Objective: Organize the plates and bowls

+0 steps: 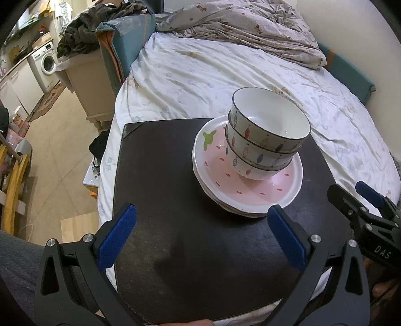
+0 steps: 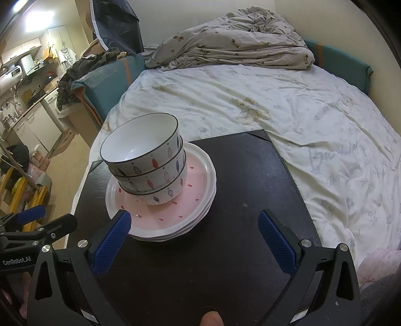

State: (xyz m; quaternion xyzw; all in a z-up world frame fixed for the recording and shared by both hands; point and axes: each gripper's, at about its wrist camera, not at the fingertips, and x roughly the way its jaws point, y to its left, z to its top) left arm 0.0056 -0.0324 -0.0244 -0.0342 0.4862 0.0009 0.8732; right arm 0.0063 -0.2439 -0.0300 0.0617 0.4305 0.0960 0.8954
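Observation:
Three white bowls (image 1: 265,140) (image 2: 147,170) with fish patterns and dark rims sit nested on a stack of plates (image 1: 250,195) (image 2: 175,215); the top plate is pink with red dots. The stack rests on a black board (image 1: 175,200) (image 2: 250,200) laid on the bed. My left gripper (image 1: 203,233) is open, held near the board's front, with the stack just beyond its right finger. My right gripper (image 2: 198,238) is open too, its left finger close to the plates' near rim. Neither holds anything. The right gripper shows at the right edge of the left wrist view (image 1: 356,200).
The bed (image 1: 200,75) (image 2: 300,112) with a white sheet spreads behind and to the right, with a crumpled duvet (image 1: 238,22) (image 2: 238,47) at the back. Left of the bed are floor, a cabinet piled with clothes (image 1: 87,62) and a washing machine (image 1: 46,62).

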